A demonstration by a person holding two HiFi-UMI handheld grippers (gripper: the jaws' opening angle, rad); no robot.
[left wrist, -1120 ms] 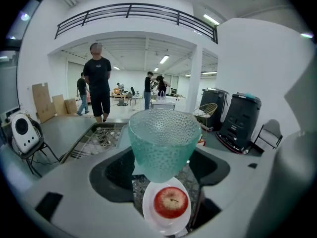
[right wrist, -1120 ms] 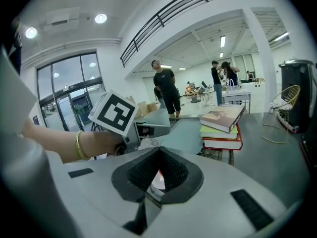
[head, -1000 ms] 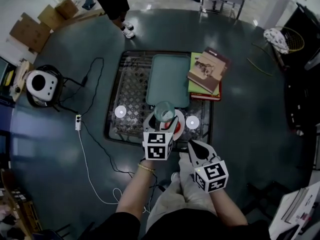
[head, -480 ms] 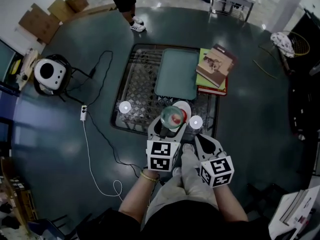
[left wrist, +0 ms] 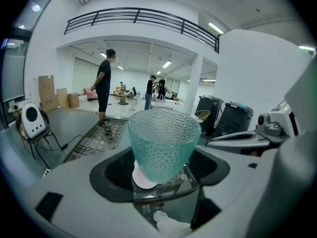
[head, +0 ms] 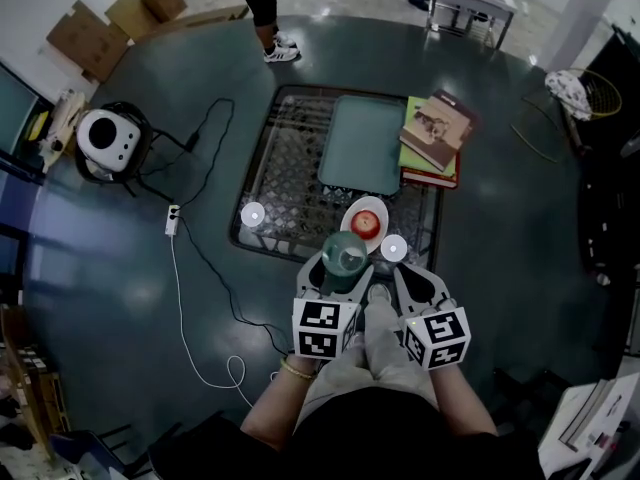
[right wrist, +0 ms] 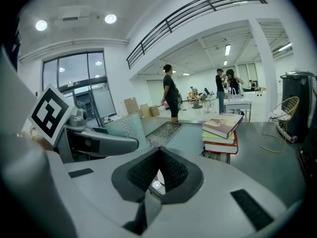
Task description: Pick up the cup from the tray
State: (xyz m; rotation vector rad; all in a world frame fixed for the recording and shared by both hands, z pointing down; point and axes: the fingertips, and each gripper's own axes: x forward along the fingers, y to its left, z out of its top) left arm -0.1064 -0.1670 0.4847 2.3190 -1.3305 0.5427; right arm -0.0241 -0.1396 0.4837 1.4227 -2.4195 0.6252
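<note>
Head view shows the left gripper (head: pixel 343 268) holding a teal, dimple-textured glass cup (head: pixel 344 251) upright over the near edge of the black metal lattice table (head: pixel 290 178). The cup is well apart from the flat teal rectangular plastic tray (head: pixel 365 146), which lies bare further back on the table. In the left gripper view the two jaws pinch the cup by its lower part, one on each side, with its rim standing free above them and open space beneath its base.

The right gripper (head: pixel 412 280) hangs just beside the left one, near the person's lap. Its own view shows the ribbed pads pressed together with nothing between them.

A white plate (head: pixel 350 213) carrying a red apple (head: pixel 366 224) sits between the tray and the cup. A stack of books (head: pixel 435 138) lies to the tray's right.

Judging by this, the pick-up looks essentially done: the cup is off the tray and carried in a firm-looking grip. Little seems left beyond keeping it level and steady.
</note>
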